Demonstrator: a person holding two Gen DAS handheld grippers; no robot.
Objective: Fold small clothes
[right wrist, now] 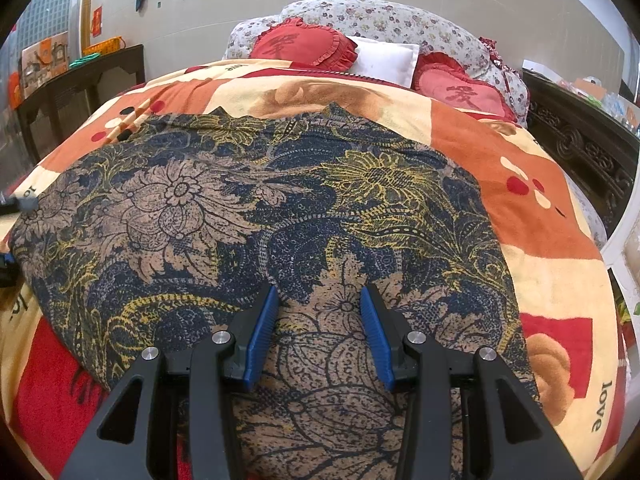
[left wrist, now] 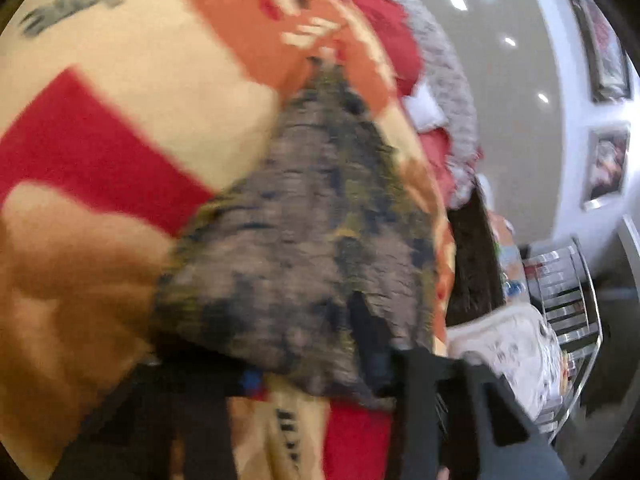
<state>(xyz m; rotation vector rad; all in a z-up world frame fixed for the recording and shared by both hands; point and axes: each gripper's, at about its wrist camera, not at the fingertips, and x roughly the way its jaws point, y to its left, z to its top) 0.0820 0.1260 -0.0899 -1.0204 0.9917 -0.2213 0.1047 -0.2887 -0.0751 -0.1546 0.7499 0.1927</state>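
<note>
A dark floral garment (right wrist: 256,216) lies spread flat across the patterned blanket (right wrist: 532,216) of my bed, laid out wide, I judge, so that its edges can be found and brought together for the first fold. My right tongs (right wrist: 320,312) hover low over its near hem, blue-padded fingers (right wrist: 262,332) spread apart with cloth showing between them and nothing pinched, pointed straight up the bed toward the red heart cushions (right wrist: 304,46) and the white pillow (right wrist: 386,60) at the headboard end. My left tongs (left wrist: 360,352) are out at the garment's far left corner, where the cloth rises into a peaked ridge in the left wrist view, as it would if lifted from one point; that view is smeared by motion blur and the fingertips are buried under fabric, so I cannot tell whether they are pinching the cloth or merely pushed in beneath it. From the right wrist view only a sliver of that tool shows, at the left edge beside the corner. The left tool is rolled well over to one side, with a glass side table (left wrist: 568,304) and framed pictures (left wrist: 608,164) tipped along the right. The fold itself looks not yet made: the garment reads as a single flat layer.
</note>
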